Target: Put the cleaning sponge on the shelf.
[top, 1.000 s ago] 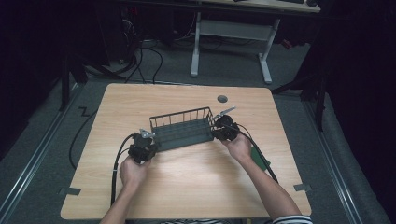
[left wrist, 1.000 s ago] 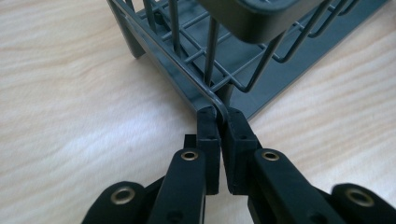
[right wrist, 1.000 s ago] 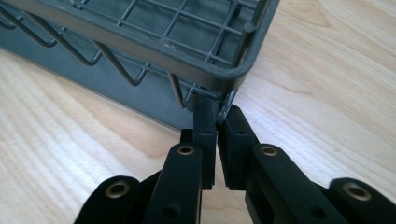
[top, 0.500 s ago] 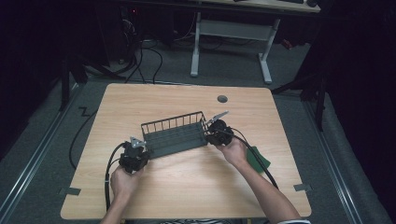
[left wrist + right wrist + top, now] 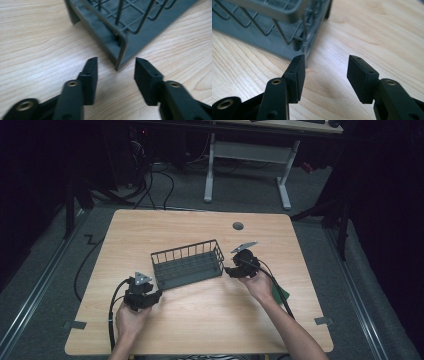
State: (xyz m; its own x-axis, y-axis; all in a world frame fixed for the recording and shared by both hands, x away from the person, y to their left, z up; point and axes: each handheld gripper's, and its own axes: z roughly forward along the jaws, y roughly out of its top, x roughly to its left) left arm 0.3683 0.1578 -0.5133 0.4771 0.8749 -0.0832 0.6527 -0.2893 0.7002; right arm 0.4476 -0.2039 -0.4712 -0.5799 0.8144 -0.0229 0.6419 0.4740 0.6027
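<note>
- We see a grey wire basket (image 5: 187,264) standing upright on the table (image 5: 200,320), near its middle, turned a little so its right end sits farther from us.
- Our left gripper (image 5: 154,295) is held just off the basket's near left corner, jaws apart and holding nothing.
- In the left gripper view, that corner of the basket (image 5: 120,47) stands just ahead of the gap between the jaws, with bare wood between the left gripper (image 5: 116,72) and the corner.
- Our right gripper (image 5: 227,270) sits just beside the basket's right end, jaws spread and empty.
- In the right gripper view, the basket (image 5: 274,30) lies ahead and to the left; its corner post is just beyond the left jaw's tip, and we cannot tell whether they touch. The space between the jaws of the right gripper (image 5: 325,70) shows bare table.
- A dark round grommet (image 5: 238,226) lies on the table beyond the basket, well apart from it.
</note>
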